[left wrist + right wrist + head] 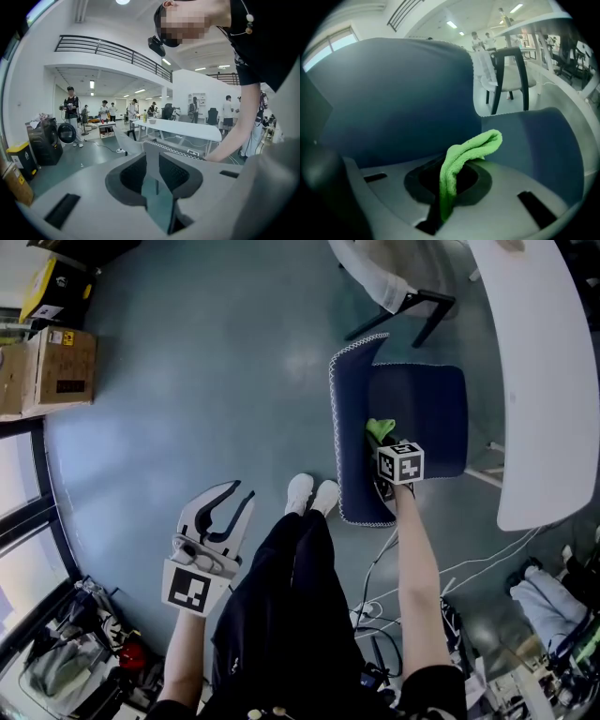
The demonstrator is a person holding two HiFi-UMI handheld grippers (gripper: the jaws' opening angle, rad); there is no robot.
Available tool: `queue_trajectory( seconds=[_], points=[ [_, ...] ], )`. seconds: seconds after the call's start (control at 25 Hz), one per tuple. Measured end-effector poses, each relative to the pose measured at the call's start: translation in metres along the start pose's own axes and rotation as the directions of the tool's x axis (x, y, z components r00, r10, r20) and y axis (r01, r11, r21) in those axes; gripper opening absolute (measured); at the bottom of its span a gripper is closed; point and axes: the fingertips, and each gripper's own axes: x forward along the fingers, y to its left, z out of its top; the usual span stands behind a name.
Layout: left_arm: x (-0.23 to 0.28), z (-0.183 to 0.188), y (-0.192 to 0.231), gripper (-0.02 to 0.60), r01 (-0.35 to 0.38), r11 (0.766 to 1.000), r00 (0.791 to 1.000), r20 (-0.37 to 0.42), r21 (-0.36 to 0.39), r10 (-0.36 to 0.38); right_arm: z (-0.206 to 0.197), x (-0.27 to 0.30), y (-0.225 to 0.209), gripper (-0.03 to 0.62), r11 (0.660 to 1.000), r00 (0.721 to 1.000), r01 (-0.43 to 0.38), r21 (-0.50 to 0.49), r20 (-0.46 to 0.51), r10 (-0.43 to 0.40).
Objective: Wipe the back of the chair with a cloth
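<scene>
Right claw grips the green cloth by the chair back, ready to wipe; left claw waits spread apart, empty.

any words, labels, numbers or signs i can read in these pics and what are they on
No text here is legible.
cardboard box, dark label and yellow sticker: print too small to read.
yellow and black box, white label: too small to read.
wall poster: too blurred to read.
left marker cube and right marker cube: black and white square patterns only, no letters or numbers.
</scene>
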Motion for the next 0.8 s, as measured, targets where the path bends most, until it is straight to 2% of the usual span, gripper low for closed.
queue_trajectory(
  seconds=[0.16, 0.4, 0.64, 0.8],
  points=[
    [0.006, 0.004, -0.008, 0.087, 0.015, 1.0, 1.0, 0.007, 0.001, -0.015, 0.018, -0.022, 0.022, 0.018, 0.995, 0.999, -0.005, -0.096, 0.041, 0.009],
    [0.016, 0.011, -0.011, 0.087, 0.029, 1.0, 0.999, 0.021, 0.011, -0.029, 0.053, -0.061, 0.061, 0.018, 0.99, 0.981, -0.057, -0.129, 0.175, 0.079],
    [0.023, 0.016, -0.016, 0.087, 0.039, 0.999, 0.999, 0.026, 0.012, -0.04, 0.098, -0.115, 0.119, 0.018, 0.971, 0.936, -0.108, -0.215, 0.306, 0.172],
    [0.026, 0.017, -0.021, 0.087, 0.046, 0.999, 0.999, 0.022, 0.013, -0.046, 0.121, -0.149, 0.154, 0.018, 0.956, 0.889, -0.165, -0.244, 0.384, 0.251]
  ],
)
